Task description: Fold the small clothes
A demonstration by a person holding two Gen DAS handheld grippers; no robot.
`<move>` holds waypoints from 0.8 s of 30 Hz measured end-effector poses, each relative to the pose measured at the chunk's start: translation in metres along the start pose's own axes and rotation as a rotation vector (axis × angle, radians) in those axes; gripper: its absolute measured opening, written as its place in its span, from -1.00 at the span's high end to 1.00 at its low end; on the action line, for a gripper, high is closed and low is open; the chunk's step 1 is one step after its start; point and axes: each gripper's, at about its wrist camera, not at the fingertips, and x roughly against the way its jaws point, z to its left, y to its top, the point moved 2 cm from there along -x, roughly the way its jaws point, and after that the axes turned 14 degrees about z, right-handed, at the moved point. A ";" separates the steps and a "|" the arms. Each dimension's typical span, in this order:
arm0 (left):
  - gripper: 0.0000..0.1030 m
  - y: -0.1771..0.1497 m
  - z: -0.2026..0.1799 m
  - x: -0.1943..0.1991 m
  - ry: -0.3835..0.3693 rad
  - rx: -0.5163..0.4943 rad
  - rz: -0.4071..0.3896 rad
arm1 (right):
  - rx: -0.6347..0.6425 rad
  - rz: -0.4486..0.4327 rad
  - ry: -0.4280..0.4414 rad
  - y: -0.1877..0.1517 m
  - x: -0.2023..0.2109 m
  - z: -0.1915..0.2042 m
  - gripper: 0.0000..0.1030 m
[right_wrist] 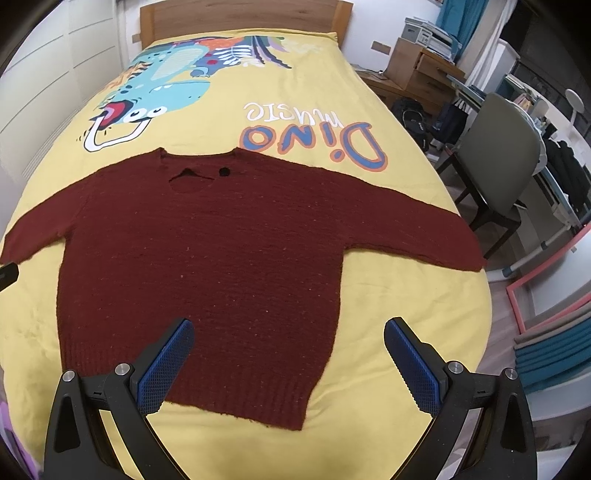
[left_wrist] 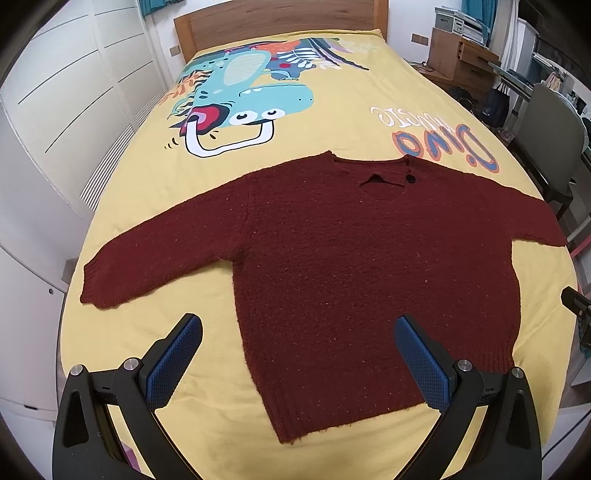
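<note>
**Sweater laid flat, both tools waiting at the hem**

While nothing is gripped yet, the dark red sweater [left_wrist: 369, 266] lies spread face up on the yellow bed cover [left_wrist: 332, 122], neck toward the far headboard [left_wrist: 280, 18], hem toward the near edge, and both sleeves stretched out to left and right. That flat, open layout looks like a deliberate start for folding: every edge is reachable and no layer hides another.

The left tool [left_wrist: 297, 358] hovers above the near hem with its blue pads [left_wrist: 173, 362] wide apart and empty; the sweater's near left corner sits between them in its view. The right tool [right_wrist: 288, 360] is likewise spread and empty, over the near right part of the hem. Holding both low at the hem suggests the corners or sides are the likely first grip, though that is a judgement only.

How high either tool sits above the fabric is hard to tell. From the left view the right cuff runs close to the bed's edge, and from the right view the left cuff is cut off by the lens border. A small dark spot [right_wrist: 224, 171] beside the collar may be a button; it is too small to be sure.
</note>
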 end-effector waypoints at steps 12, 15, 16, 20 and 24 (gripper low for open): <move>-0.98 0.003 -0.002 -0.005 0.009 -0.003 0.013 | -0.006 0.007 -0.005 0.003 -0.003 -0.003 -0.99; -0.98 0.004 -0.002 -0.006 0.010 -0.002 0.017 | -0.004 0.010 -0.005 0.003 -0.004 -0.003 -0.99; -0.98 0.004 -0.001 -0.007 0.009 0.000 0.019 | -0.004 0.011 -0.006 0.003 -0.004 -0.003 -0.99; -0.98 0.006 0.000 -0.008 0.009 0.002 0.023 | -0.008 0.013 -0.002 0.005 -0.007 -0.005 -0.99; -0.98 0.010 0.001 -0.011 -0.003 -0.003 0.024 | -0.024 0.019 0.010 0.010 -0.015 -0.010 -0.99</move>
